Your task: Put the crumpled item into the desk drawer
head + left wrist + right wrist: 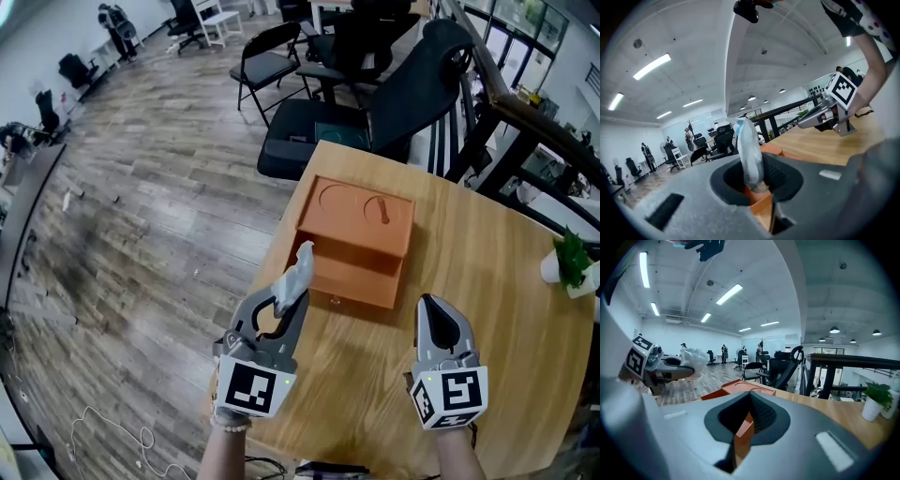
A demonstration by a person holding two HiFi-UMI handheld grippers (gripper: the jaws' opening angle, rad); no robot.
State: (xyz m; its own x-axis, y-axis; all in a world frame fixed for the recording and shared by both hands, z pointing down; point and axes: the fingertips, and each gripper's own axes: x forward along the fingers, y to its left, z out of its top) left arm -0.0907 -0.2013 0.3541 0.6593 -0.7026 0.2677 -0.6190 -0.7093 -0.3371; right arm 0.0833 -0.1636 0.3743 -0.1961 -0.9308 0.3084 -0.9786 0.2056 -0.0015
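The wad is pinched at the tips of my left claw, held in the air just beside the drawer, which looks pulled out of its orange box. My right claw is closed on nothing, over the table. I should keep the pinch firm, carry the wad over the open drawer and lower it inside before I let go. There is no writing I can read, only the square markers on my claws.
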